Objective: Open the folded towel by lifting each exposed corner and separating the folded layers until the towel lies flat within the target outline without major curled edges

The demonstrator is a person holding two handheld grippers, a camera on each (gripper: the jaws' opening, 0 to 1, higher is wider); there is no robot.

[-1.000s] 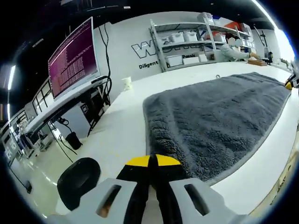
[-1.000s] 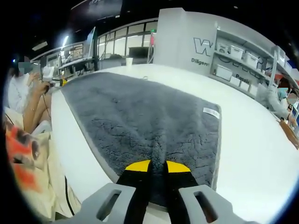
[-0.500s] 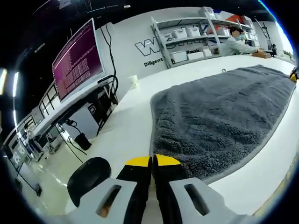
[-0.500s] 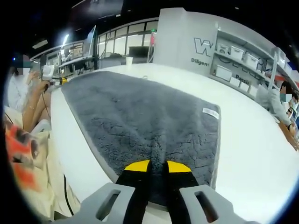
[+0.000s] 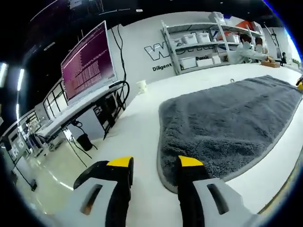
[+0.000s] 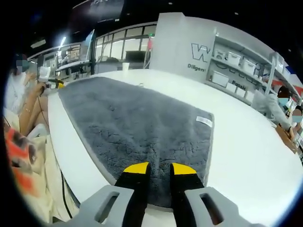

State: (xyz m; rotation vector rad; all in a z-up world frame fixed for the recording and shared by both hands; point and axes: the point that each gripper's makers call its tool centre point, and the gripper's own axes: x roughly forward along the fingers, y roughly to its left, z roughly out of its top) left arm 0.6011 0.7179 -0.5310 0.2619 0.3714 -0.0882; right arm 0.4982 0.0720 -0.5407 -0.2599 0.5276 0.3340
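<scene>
The scene was a large workshop with a wide white table point(image 5: 142, 118), a white wall with dark letters and metal shelves point(image 5: 199, 42) carrying white boxes. In the left gripper view, the left gripper point(image 5: 155, 163) rose from 6 o'clock with its yellow-tipped jaws wide apart, and nothing was between them except the bare table. The right jaw tip stood just beside the near corner of the grey towel point(image 5: 222, 123), at the towel's edge; whether it touched the pile I could not tell. From there the towel spread flat toward 2 o'clock over the table. Beyond the left jaw, at 7 o'clock, a black round seat point(image 5: 92, 172) was below the table edge. At 10 o'clock a big monitor point(image 5: 87, 64) showed purple text, with black cables hanging under it, and a small white cup point(image 5: 141, 86) stood on the table toward 12 o'clock. In the right gripper view, the right gripper point(image 6: 154, 169) came up from 6 o'clock, with its jaws only a little apart and over the near edge of the towel point(image 6: 137, 118); they held no fold of it that I could see. The towel reached away toward 10 o'clock, with a small white label point(image 6: 204, 121) near its edge at 3 o'clock. A person's arm point(image 6: 32, 101) was at 9 o'clock beside the table.
</scene>
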